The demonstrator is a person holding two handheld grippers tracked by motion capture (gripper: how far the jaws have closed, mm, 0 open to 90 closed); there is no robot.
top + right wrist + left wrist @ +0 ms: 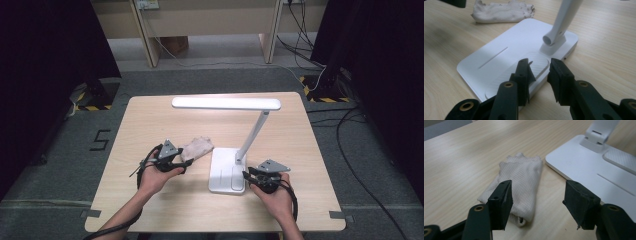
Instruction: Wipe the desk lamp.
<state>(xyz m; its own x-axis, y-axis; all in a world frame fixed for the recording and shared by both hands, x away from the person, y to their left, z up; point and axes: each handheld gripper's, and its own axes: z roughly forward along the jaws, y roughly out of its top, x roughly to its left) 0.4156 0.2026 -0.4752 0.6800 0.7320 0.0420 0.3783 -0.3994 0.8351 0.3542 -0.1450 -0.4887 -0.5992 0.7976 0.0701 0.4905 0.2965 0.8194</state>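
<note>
A white desk lamp stands on the wooden table [150, 120], its flat base [227, 172] near the front and its long head [226, 103] lit. A folded whitish cloth [197, 148] lies just left of the base. My left gripper [184, 162] is open at the cloth's near end. In the left gripper view the cloth [524, 180] lies between the wide-set jaws, close to the left one, with neither pad pressing on it. My right gripper [248, 175] sits at the base's right front corner. Its jaws [539, 75] stand narrowly apart over the base's edge [499, 62].
The lamp's slanted arm [564, 20] rises from the base's rear right corner. Bare table lies behind the lamp and along the front edge. Black cables [350, 150] run over the grey floor at the right. A number 5 [101, 139] is marked on the floor at the left.
</note>
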